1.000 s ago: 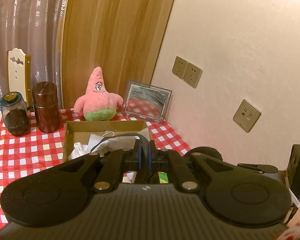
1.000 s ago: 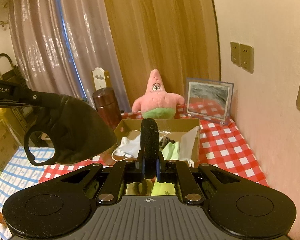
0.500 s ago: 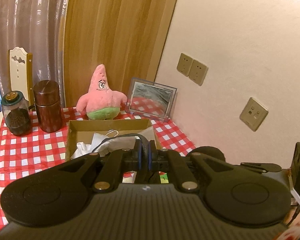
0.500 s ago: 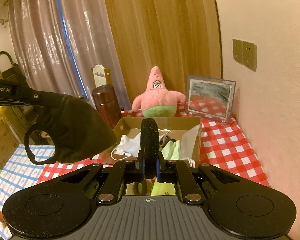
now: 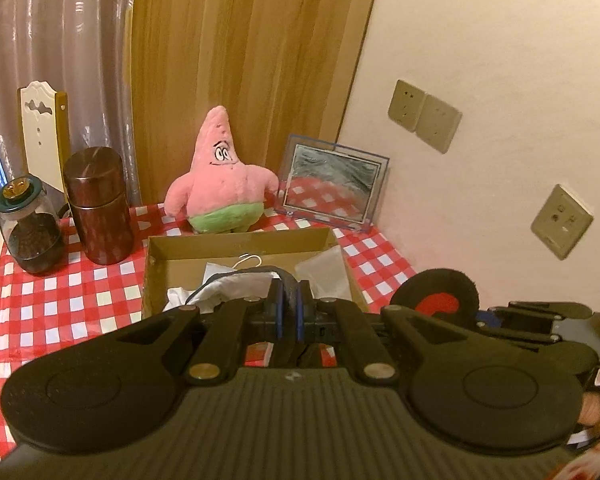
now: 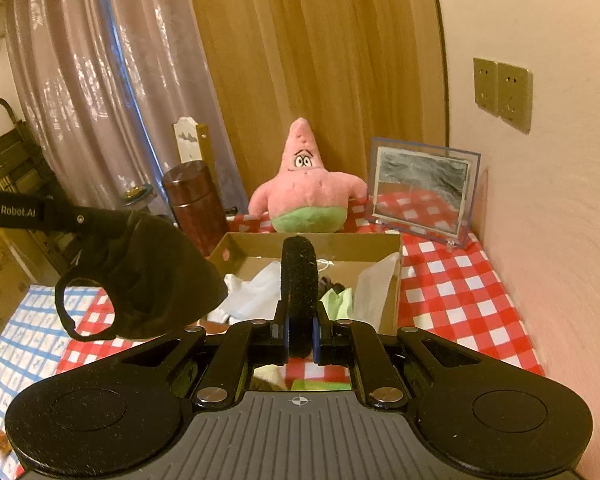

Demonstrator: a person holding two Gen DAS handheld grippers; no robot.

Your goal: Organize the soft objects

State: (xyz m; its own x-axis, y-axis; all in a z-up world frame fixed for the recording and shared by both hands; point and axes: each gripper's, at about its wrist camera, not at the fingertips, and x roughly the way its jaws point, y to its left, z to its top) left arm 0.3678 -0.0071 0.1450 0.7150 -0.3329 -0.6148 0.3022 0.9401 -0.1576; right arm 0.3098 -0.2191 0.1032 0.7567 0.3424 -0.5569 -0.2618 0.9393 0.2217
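Observation:
My left gripper (image 5: 288, 308) is shut on a black face mask (image 6: 152, 276), which hangs from it at the left of the right wrist view; only its edge (image 5: 286, 284) shows between the fingers in the left wrist view. My right gripper (image 6: 299, 320) is shut on a black round pad (image 6: 299, 280), seen edge-on; the same pad (image 5: 436, 296) shows with a red centre in the left wrist view. Both are held above the near side of an open cardboard box (image 5: 236, 246) (image 6: 312, 240) holding white cloth (image 5: 228, 284) (image 6: 256, 288) and a green cloth (image 6: 340, 300).
A pink star plush (image 5: 220, 176) (image 6: 306, 188) stands behind the box on the red checked tablecloth (image 5: 60, 300). A brown canister (image 5: 98, 204), a glass jar (image 5: 28, 228) and a clear picture frame (image 5: 332, 184) stand nearby. The wall (image 5: 500, 80) is on the right.
Both grippers have drawn back and risen slightly, so the box and plush look lower and farther. Both holds are unchanged.

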